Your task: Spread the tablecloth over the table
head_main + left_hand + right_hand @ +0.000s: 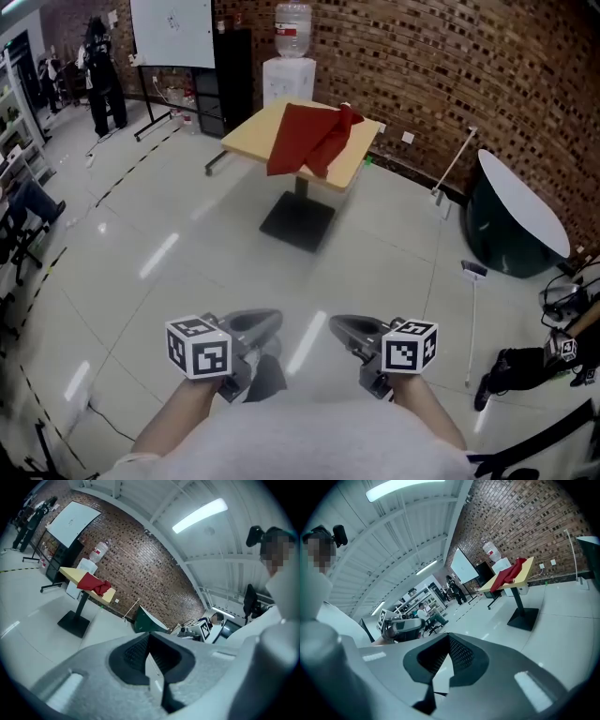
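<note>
A red tablecloth [314, 137] lies bunched in a heap on a square light-wood pedestal table [253, 133] far ahead on the glossy floor, one part hanging over the near edge. Both gripper views show it as well, small and distant: the cloth [94, 583] on the table [70, 573], and the cloth [508, 575] on the table [529, 566]. My left gripper [266, 321] and right gripper [343, 327] are held side by side close to my body, well short of the table. Both are shut with nothing between their jaws.
Behind the table, a water dispenser [289, 67], a black cabinet [225, 81] and a whiteboard [172, 30] stand along the brick wall. A dark green round table [514, 221] lies tipped over at the right, with cables and gear [562, 337] nearby. A person [101, 81] stands far left.
</note>
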Demonstrator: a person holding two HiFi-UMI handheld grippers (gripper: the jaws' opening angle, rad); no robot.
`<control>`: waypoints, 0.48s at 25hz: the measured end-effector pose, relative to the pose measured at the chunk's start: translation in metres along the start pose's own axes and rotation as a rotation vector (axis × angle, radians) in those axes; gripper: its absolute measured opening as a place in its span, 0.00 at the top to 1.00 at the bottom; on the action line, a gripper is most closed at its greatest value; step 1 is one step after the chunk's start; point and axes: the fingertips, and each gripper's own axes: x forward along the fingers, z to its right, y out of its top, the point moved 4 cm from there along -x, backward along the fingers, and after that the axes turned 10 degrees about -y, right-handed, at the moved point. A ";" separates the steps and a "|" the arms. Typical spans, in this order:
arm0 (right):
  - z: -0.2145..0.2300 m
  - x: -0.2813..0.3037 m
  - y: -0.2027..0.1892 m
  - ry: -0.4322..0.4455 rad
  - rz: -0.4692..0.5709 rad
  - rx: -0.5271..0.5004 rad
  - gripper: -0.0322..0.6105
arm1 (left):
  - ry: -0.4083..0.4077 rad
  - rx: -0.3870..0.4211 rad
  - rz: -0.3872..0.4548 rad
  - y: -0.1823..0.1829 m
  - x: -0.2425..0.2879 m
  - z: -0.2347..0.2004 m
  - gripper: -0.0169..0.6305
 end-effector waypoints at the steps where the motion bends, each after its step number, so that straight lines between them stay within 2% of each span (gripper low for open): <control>1: 0.009 0.018 0.021 -0.012 0.006 0.008 0.95 | -0.006 -0.001 0.001 0.023 0.001 -0.022 0.97; 6: 0.055 0.108 0.128 -0.068 0.053 0.036 0.95 | -0.035 0.007 -0.001 0.136 0.003 -0.132 0.97; 9: 0.072 0.156 0.191 -0.085 0.095 0.036 0.95 | -0.046 0.050 -0.004 0.207 0.006 -0.186 0.97; 12: 0.093 0.184 0.232 -0.126 0.127 0.043 0.95 | -0.062 0.096 -0.019 0.256 0.019 -0.225 0.97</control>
